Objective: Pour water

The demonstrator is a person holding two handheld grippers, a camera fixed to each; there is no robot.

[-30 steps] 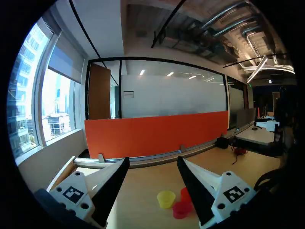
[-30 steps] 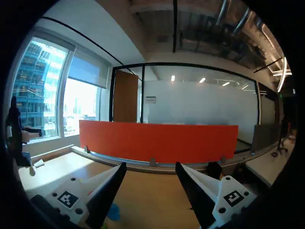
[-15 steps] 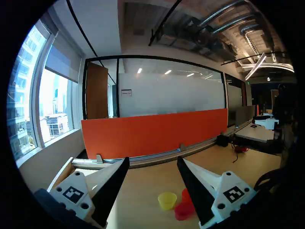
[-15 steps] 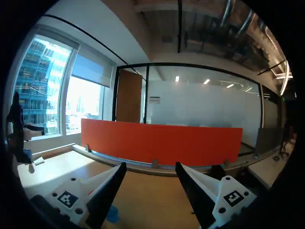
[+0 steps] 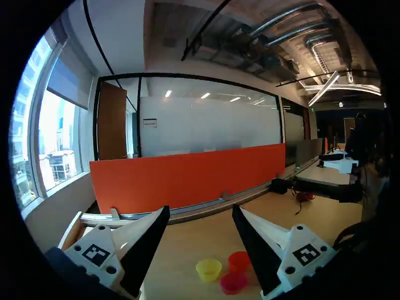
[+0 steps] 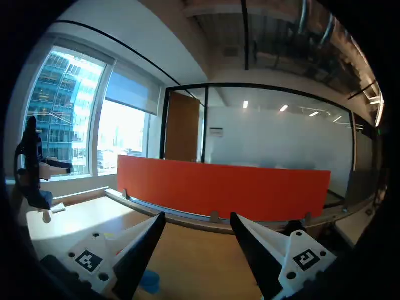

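Three small cups stand together on the wooden desk (image 5: pixel 200 240) in the left gripper view: a yellow cup (image 5: pixel 208 269), an orange-red cup (image 5: pixel 239 260) behind it and a pink-red cup (image 5: pixel 233 282) nearest me. My left gripper (image 5: pixel 200 220) hovers open above and short of them, nothing between its fingers. In the right gripper view a blue cup (image 6: pixel 149 281) peeks out beside the left finger. My right gripper (image 6: pixel 197 220) is open and holds nothing. At that view's left edge stands the other gripper (image 6: pixel 32 170), dark, held up.
An orange partition (image 5: pixel 185 175) with a metal rail runs across the back of the desk (image 6: pixel 200 260). Large windows (image 6: pixel 65 130) lie to the left, a glass-walled room behind. More desks with a black cable and devices (image 5: pixel 325 182) lie to the right.
Both views have swung slightly: the cups drifted left in the left gripper view, and the scene shifted right in the right gripper view. Both grippers stayed open.
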